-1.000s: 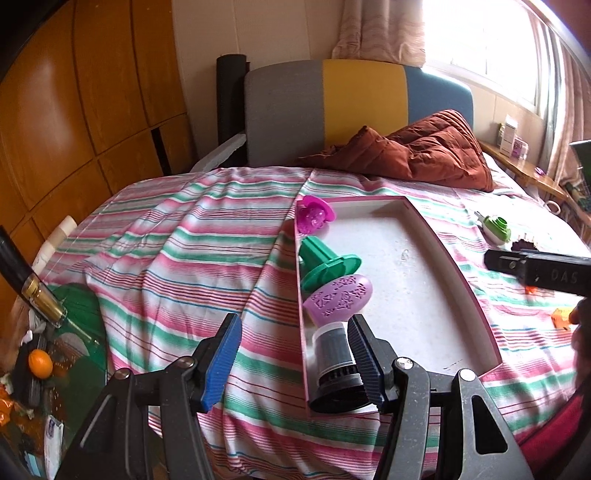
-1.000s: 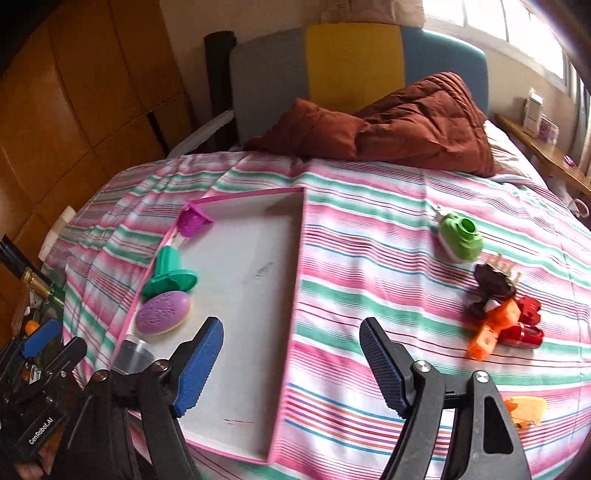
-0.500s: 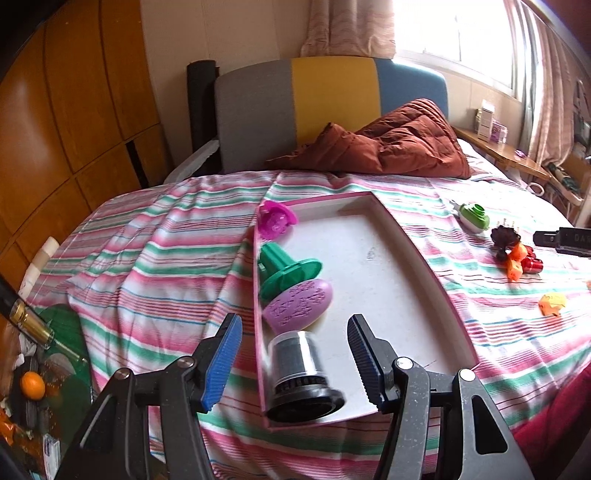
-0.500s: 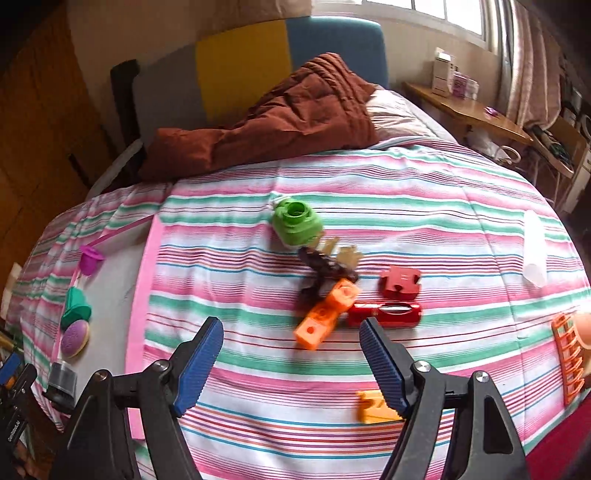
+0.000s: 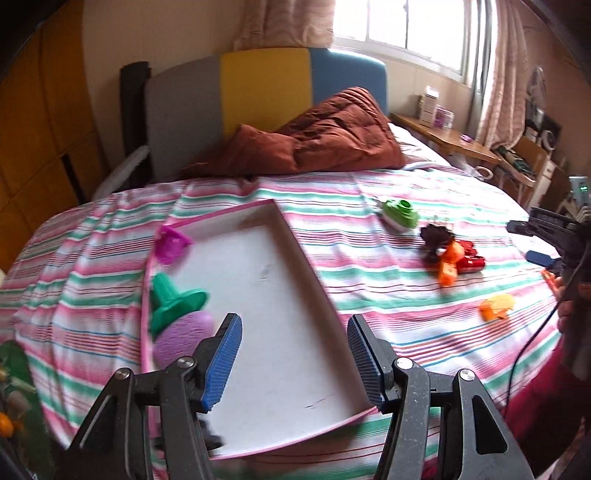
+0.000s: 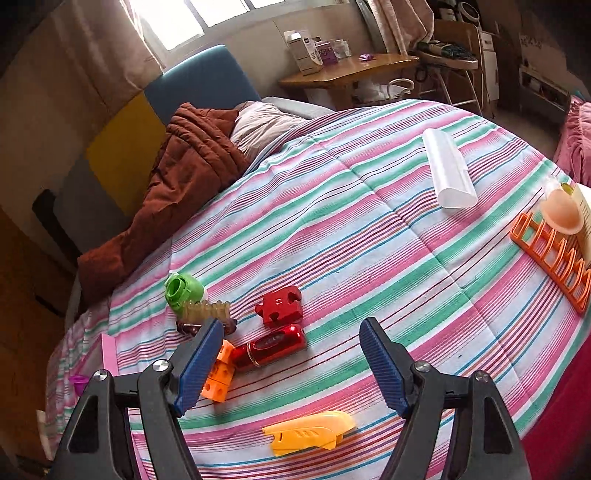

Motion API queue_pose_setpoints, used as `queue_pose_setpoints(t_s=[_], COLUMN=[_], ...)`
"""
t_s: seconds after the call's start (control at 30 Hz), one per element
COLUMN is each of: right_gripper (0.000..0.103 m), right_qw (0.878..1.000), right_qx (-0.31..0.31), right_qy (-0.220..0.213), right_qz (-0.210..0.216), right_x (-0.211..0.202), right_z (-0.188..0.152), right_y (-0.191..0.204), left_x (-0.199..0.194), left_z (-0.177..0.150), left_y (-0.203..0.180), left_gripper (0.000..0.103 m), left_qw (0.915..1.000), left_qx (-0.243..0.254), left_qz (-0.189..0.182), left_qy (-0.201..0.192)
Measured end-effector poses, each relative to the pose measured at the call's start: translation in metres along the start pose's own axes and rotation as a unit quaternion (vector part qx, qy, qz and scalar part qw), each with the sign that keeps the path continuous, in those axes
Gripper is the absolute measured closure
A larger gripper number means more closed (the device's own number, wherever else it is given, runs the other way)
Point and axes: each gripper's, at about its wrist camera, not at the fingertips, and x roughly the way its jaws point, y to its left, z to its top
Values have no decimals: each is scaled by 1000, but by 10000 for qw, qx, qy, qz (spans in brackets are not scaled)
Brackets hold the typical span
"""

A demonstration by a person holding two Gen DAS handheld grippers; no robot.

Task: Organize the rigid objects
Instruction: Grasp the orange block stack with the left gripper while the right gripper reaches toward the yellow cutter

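Striped bed [image 5: 369, 302], tricolour headboard [image 5: 266, 88], bright window [image 5: 399, 26]

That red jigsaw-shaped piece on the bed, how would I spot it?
Look at the striped bedspread, at the toy cluster near the green cap. The red puzzle piece lies just above the shiny red cylinder; it alone is flat, notched and numbered.

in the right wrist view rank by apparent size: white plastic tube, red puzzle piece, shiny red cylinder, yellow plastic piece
1. white plastic tube, though farthest away
2. yellow plastic piece, nearest, so perhaps flattered
3. shiny red cylinder
4. red puzzle piece, close to the cylinder; unsure
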Motion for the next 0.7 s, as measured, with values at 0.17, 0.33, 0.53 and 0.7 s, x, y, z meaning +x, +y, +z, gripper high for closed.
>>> queue_pose_setpoints(t_s=[0.17, 0.33, 0.53, 0.7], right_gripper=[25, 25, 25, 25], right_qw=[9997, 9989, 9976, 9959], right_qx=[136, 288, 416, 562], right_qy=[-80, 47, 57, 133], right_qz=[188, 366, 545, 690], right_x=[-5, -1, 0, 3], right_z=[1, 2, 3, 4], right_y=[-2, -5, -9, -13], left_x=[26, 55, 95, 125], left_z=[11, 21, 36, 44], left_y=[-43, -88, -131, -159], left_gripper=[43, 43, 43, 45], left_qw=[9974, 9919, 9824, 9771], left_qx=[347, 728, 991, 1125], left_qz=[-520, -886, -1373, -1541], left_qy=[346, 544, 794, 947])
